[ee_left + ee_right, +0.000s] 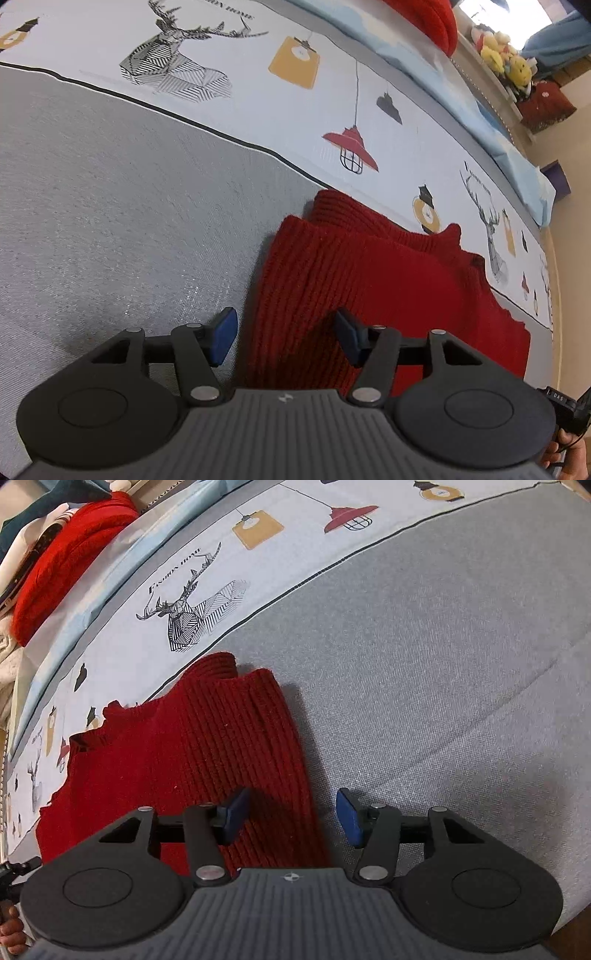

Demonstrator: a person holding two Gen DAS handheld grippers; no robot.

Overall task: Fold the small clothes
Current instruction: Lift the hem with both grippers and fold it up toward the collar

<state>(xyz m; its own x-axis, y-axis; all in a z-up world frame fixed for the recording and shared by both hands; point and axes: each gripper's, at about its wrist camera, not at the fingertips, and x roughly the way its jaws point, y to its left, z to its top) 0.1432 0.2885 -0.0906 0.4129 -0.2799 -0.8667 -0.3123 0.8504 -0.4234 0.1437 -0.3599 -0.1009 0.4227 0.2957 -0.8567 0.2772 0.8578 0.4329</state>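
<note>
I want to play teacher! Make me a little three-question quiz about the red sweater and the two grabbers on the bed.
1. True or false: the left gripper is pinching the dark red sweater.
2. Which colour are the fingertips of the right gripper? A green, B blue, C yellow.
3. Fill in: the sweater lies mostly on the ____ part of the bedsheet, with its top edge reaching the printed band.

Key
1. False; its jaws are open above the sweater.
2. B.
3. Grey.
</note>
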